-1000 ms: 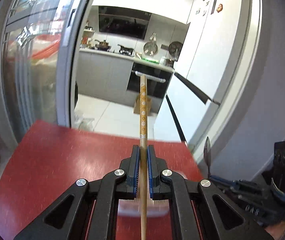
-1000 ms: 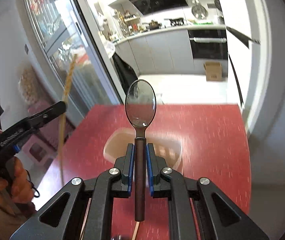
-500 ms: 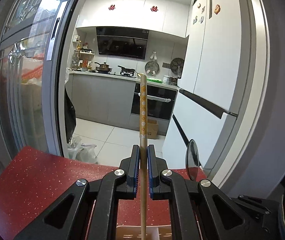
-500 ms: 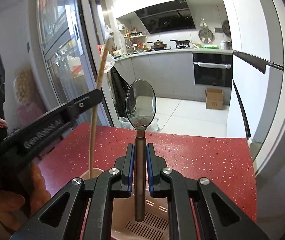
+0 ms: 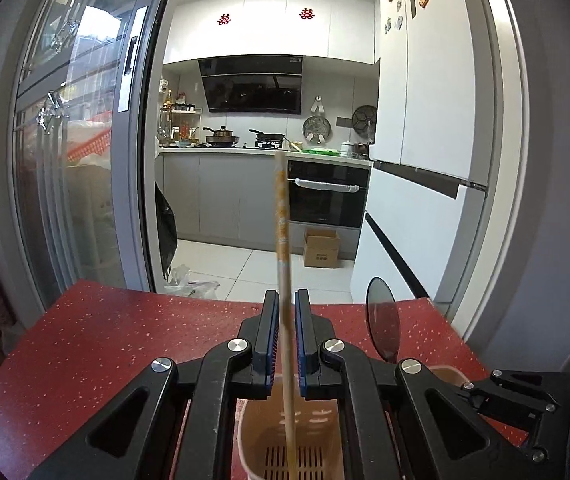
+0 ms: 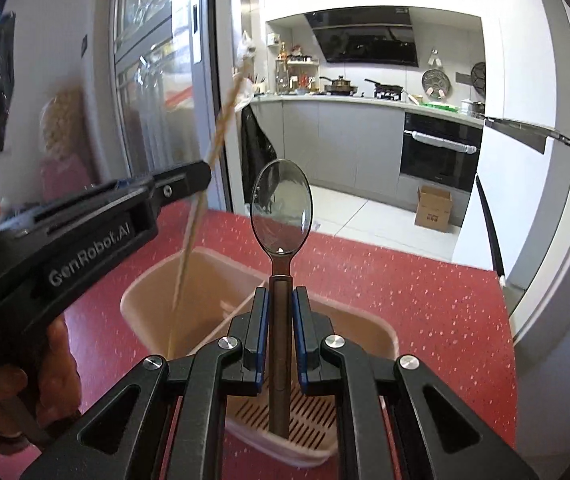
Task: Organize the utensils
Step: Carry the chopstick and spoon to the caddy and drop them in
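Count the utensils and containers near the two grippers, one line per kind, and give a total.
Chopstick: 1, in the left gripper.
Spoon: 1, in the right gripper.
Utensil holder: 1, with two compartments, on the red table.
Total: 3

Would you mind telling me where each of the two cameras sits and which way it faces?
Left wrist: on the left gripper, looking along its fingers, which flank a chopstick over the beige holder, kitchen beyond.
Right wrist: on the right gripper, fingers around a spoon; the left gripper and a hand show at left.
Shared: holder, spoon, chopstick, red table, kitchen.
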